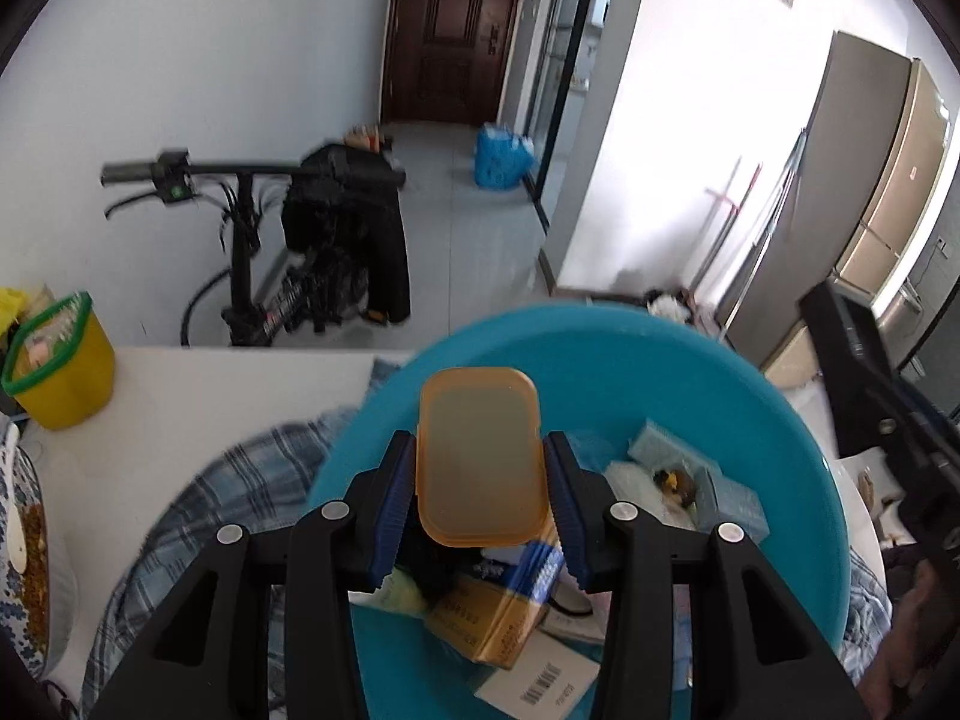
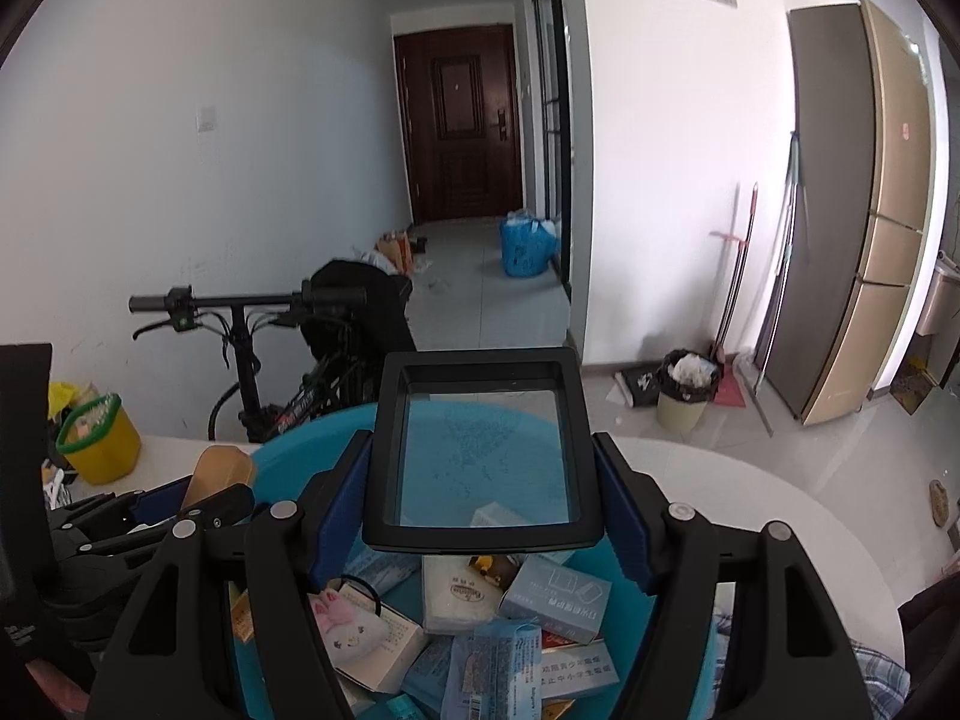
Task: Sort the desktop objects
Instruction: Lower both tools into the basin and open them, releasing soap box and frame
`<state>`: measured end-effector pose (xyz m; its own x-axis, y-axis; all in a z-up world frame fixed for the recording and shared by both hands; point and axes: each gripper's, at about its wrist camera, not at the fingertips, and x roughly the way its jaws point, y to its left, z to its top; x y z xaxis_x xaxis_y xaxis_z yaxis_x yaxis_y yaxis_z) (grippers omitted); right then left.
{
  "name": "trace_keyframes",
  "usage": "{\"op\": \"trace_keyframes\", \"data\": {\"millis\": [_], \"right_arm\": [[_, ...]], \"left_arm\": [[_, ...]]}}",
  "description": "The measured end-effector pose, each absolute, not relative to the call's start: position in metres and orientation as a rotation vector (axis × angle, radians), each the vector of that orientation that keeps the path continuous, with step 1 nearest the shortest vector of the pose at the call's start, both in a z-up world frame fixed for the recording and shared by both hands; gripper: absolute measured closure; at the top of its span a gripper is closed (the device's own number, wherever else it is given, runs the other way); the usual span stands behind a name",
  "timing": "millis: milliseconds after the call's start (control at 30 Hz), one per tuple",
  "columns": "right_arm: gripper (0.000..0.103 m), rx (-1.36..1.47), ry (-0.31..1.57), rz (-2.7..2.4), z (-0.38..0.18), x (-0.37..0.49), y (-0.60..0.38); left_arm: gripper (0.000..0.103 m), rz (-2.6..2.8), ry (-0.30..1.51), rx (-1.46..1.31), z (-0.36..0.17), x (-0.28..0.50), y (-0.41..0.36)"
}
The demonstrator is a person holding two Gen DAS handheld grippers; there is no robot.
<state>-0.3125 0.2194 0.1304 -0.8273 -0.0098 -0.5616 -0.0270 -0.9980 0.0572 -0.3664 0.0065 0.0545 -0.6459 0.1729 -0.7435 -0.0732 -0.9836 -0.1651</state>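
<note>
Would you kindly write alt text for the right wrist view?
The right hand-held gripper is shut on a black-framed clear panel above a blue basin full of small boxes and packets. A bicycle and hallway lie beyond.

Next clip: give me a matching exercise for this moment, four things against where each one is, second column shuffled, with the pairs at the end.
Things
1. orange lid
2. black-framed clear panel
3. yellow tub
4. plush bunny

Places
A. lying in the blue basin among boxes
B. between the left gripper fingers
C. standing on the white table, left of the basin
D. between the right gripper fingers

Pairs: 1-B, 2-D, 3-C, 4-A
</note>
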Motion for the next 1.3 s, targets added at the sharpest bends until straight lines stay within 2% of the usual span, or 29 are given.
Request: {"op": "trace_keyframes", "data": {"millis": [200, 367, 667, 1067, 1100, 1167, 1300], "right_arm": [[0.034, -1.082, 0.122, 2.974, 0.107, -0.329, 0.222], [0.034, -1.272, 0.239, 2.948, 0.093, -0.337, 0.229], [0.034, -1.389, 0.24, 2.909, 0.079, -0.342, 0.23], [0.034, -1.43, 0.23, 2.896, 0.074, -0.346, 0.229], [0.034, -1.438, 0.228, 2.893, 0.072, -0.347, 0.229], [0.034, -1.462, 0.227, 2.882, 0.068, -0.349, 0.228], [0.034, -1.493, 0.217, 2.865, 0.062, -0.352, 0.226]], "left_arm": [[0.058, 2.709, -0.165, -1.326, 0.043, -0.373, 0.008], [0.058, 2.671, -0.162, -1.389, 0.033, -0.377, 0.011], [0.058, 2.658, -0.07, -1.459, 0.022, -0.378, 0.022], [0.057, 2.644, -0.11, -1.451, 0.024, -0.377, 0.02], [0.056, 2.65, -0.107, -1.447, 0.025, -0.377, 0.02], [0.04, 2.67, -0.104, -1.429, 0.028, -0.376, 0.019], [0.037, 2.688, -0.118, -1.389, 0.035, -0.373, 0.017]]}}
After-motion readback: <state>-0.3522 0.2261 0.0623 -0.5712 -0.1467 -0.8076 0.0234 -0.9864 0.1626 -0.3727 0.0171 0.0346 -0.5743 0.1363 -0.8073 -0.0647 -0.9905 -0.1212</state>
